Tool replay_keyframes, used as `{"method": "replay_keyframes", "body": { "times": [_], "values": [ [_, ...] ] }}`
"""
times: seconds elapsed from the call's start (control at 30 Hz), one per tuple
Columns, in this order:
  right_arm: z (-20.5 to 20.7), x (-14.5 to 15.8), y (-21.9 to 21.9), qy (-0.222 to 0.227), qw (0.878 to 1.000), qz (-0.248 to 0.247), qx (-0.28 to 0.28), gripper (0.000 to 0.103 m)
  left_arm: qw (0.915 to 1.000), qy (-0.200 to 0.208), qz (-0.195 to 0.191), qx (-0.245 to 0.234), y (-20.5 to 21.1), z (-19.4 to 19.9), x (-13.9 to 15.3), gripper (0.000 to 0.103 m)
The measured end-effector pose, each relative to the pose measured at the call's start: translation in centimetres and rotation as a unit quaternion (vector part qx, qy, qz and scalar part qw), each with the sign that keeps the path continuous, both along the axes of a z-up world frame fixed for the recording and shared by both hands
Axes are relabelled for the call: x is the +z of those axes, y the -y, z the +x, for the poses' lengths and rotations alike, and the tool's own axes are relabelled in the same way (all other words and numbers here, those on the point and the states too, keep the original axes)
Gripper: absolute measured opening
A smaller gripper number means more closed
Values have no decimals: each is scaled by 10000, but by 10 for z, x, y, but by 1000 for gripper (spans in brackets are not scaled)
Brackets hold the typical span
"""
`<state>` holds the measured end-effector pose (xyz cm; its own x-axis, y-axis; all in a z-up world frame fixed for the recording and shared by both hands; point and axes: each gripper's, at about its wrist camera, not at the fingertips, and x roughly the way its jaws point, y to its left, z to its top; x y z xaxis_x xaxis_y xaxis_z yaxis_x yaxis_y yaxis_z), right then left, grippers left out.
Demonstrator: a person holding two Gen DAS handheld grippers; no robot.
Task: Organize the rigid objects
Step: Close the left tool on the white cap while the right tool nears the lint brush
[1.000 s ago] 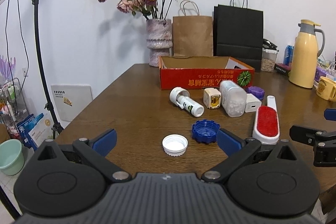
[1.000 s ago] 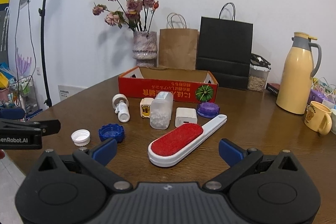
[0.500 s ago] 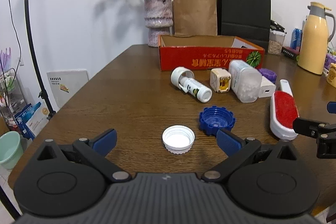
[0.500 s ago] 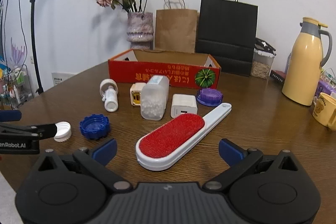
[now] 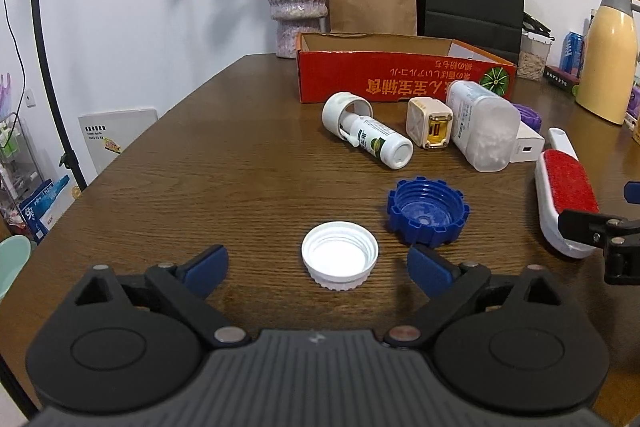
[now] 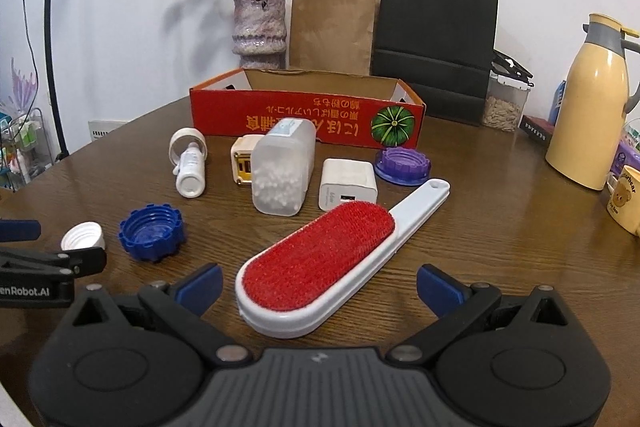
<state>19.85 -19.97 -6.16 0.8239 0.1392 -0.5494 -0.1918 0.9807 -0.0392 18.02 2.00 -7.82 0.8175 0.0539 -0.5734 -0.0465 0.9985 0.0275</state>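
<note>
Blue-tipped and spread wide, the left gripper sits low over the wooden table, level and pointing forward, with the white cap lying open side up between its fingers, untouched. The blue cap sits just beyond its right fingertip. The right gripper is likewise low, level and wide, straddling the near end of the red lint brush, which lies flat and angled away to the right. Behind both, the red cardboard box stands open on the table.
</note>
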Motion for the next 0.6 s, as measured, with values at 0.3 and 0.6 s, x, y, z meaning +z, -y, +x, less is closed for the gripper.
{"method": "replay_keyframes", "body": {
  "times": [0.3,0.6],
  "values": [
    [12,-5,-2,-102,9999,-25,-11,103,9999,-49,-55,-117,1,10,-3,81],
    [21,-6,-4,-158,9999,-55,-41,103,9996,51,-139,-237,1,13,-1,41]
  ]
}}
